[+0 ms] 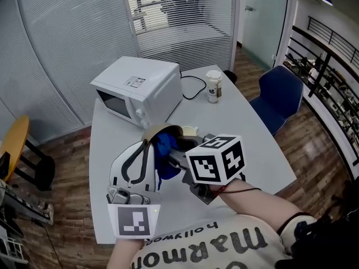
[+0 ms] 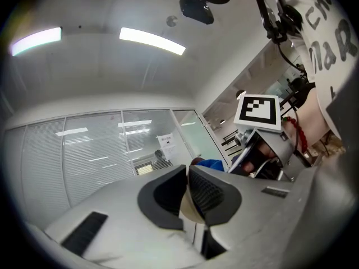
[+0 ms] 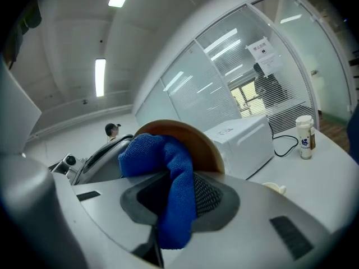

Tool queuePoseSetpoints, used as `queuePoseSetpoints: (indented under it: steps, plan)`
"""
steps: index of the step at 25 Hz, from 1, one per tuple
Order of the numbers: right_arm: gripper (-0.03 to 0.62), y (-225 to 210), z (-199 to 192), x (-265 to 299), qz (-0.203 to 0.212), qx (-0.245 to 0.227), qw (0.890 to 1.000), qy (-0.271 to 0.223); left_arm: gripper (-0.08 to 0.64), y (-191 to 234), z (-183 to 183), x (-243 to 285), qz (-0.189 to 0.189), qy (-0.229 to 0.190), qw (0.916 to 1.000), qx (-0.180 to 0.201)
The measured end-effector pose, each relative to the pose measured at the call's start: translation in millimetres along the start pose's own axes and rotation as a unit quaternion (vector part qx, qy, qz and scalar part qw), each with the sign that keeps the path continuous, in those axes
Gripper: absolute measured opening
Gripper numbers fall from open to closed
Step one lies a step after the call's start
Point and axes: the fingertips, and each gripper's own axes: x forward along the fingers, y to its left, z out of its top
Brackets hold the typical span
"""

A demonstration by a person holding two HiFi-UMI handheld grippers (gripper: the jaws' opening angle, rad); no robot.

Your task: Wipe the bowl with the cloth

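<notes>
A tan bowl (image 1: pixel 159 130) is held tilted above the white table (image 1: pixel 247 133), with its opening turned toward my right gripper. My left gripper (image 1: pixel 147 143) is shut on the bowl's rim; in the left gripper view the pale rim edge (image 2: pixel 189 207) sits pinched between the dark pads. My right gripper (image 1: pixel 175 154) is shut on a bunched blue cloth (image 1: pixel 166 153). In the right gripper view the cloth (image 3: pixel 175 195) hangs between the pads and its upper fold lies against the inside of the bowl (image 3: pixel 197 140).
Behind the bowl on the table stand a white microwave (image 1: pixel 140 88) with its black cable (image 1: pixel 194 88), a lidded cup (image 1: pixel 213 86) and a small cream object (image 1: pixel 189 131). A blue chair (image 1: pixel 279 97) stands at the table's right side, a yellow chair (image 1: pixel 14 144) at the left.
</notes>
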Motion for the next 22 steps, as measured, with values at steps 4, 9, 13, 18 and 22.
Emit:
queuePoseSetpoints:
  steps: [4,9,13,18,22]
  plan:
    - [0.098,-9.6,2.0,-2.0,-0.012,0.012,1.0,-0.007,0.017,8.1,-2.1,-1.8,0.012,0.003,0.9999,0.006]
    - [0.098,-19.4,3.2,-3.6,-0.022,0.022,0.999,-0.01,0.017,22.5,-12.9,-2.6,0.026,0.015,0.9995,0.003]
    - [0.098,-23.0,-0.9,-3.9,-0.025,0.03,0.999,-0.004,0.015,29.1,-28.5,-0.8,0.031,0.032,0.999,-0.003]
    - [0.098,-22.2,2.2,-10.8,-0.003,0.035,0.999,-0.011,0.006,35.6,-56.5,2.6,0.026,0.057,0.9978,-0.022]
    - [0.098,-18.1,40.8,-29.1,0.028,-0.012,0.998,-0.057,0.005,24.6,-63.6,-0.1,-0.01,0.061,0.9981,-0.007]
